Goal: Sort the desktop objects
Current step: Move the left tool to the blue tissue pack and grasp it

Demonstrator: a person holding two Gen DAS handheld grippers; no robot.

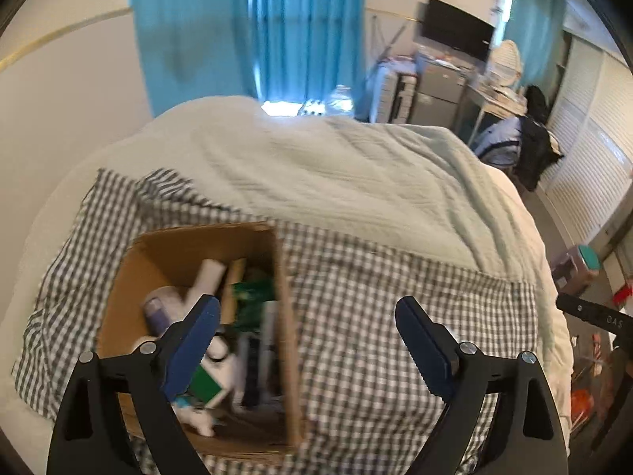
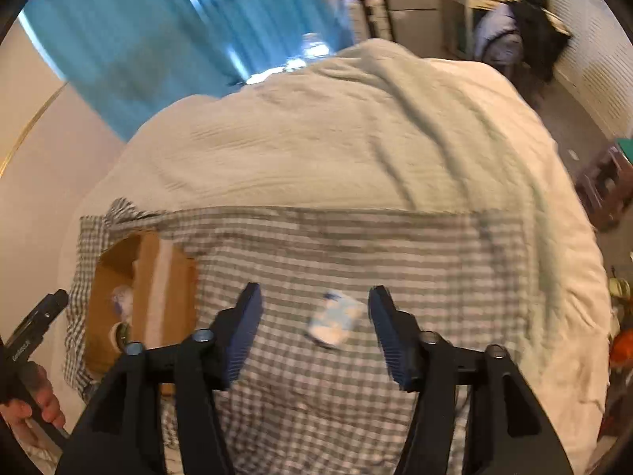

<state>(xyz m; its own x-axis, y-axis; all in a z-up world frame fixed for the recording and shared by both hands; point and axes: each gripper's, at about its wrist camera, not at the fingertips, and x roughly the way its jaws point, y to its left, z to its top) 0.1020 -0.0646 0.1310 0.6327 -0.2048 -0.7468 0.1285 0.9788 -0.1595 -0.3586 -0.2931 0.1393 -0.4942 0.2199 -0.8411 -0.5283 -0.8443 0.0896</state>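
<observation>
Here, held the right gripper [image 2: 315, 291] above the checked cloth [image 2: 356, 245] with its two blue fingers spread wide and nothing between them. Saw the small blue-and-white packet [image 2: 331, 321] lying flat near the middle of the cloth, just ahead of the fingers and not touching either one. Saw the cardboard box [image 2: 166, 277] well apart from it, by the left edge of the cloth, with a jumble of things inside. Held the left gripper [image 1: 305, 303] spread wide too, empty, up over the right wall of the box. Could not read the packet; too blurry.

Probably was about picking up the packet, the one loose thing seen on the cloth. Needed, most likely, a slow move down and a little forward, to put one finger on each side of the packet. Needed a line-up across its short side, for an easy fit. Called for care with the soft cloth: easy to pinch a fold along with the packet, and then to drag the cloth and the box. Better to stop just above the cloth and squeeze gently, as looked soft and squashy. Then a lift straight up before any trip over to the box, high enough to clear its wall.
</observation>
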